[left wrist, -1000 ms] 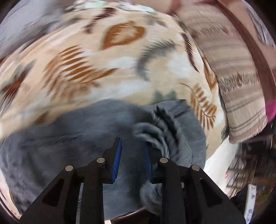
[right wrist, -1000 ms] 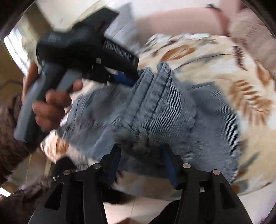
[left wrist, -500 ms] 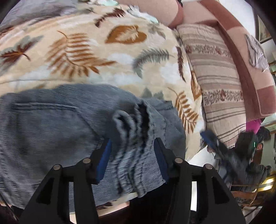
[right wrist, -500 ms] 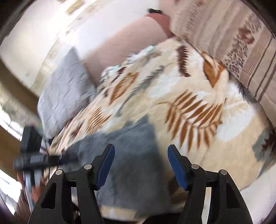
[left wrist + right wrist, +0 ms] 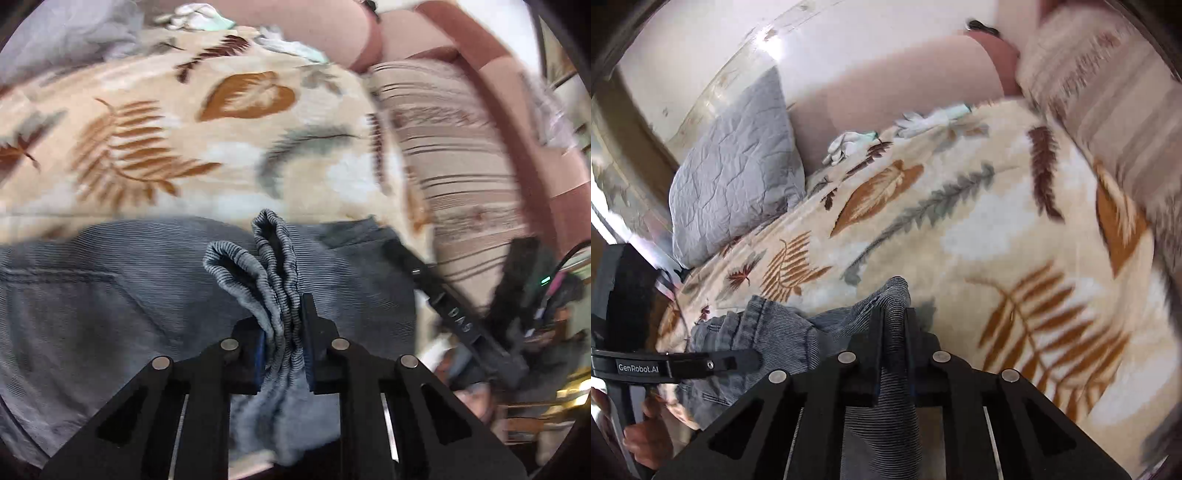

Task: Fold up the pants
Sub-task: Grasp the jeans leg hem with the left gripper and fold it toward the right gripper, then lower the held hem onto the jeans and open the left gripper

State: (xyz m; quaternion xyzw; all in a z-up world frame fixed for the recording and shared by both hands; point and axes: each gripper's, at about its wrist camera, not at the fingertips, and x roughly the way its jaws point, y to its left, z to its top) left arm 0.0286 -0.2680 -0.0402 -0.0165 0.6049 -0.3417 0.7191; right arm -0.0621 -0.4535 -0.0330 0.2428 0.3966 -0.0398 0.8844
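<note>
Grey-blue corduroy pants [image 5: 110, 295] lie on a leaf-patterned blanket [image 5: 229, 155] near its front edge. My left gripper [image 5: 282, 332] is shut on a bunched, gathered edge of the pants, which sticks up between the fingers. My right gripper [image 5: 892, 332] is shut on another edge of the pants [image 5: 775, 332], with fabric hanging down between its fingers. The right gripper also shows at the right of the left wrist view [image 5: 454, 314]; the left gripper shows at the left of the right wrist view [image 5: 676, 365].
A grey quilted pillow [image 5: 735, 170] leans at the back left. A striped beige cushion [image 5: 454, 166] lies along the right side. A pinkish sofa back [image 5: 886, 77] runs behind, with white cloth scraps [image 5: 849, 142] at its foot.
Both grippers have closed on the pants: the left was open around the bunched edge, the right was open above the fabric. Both views have shifted.
</note>
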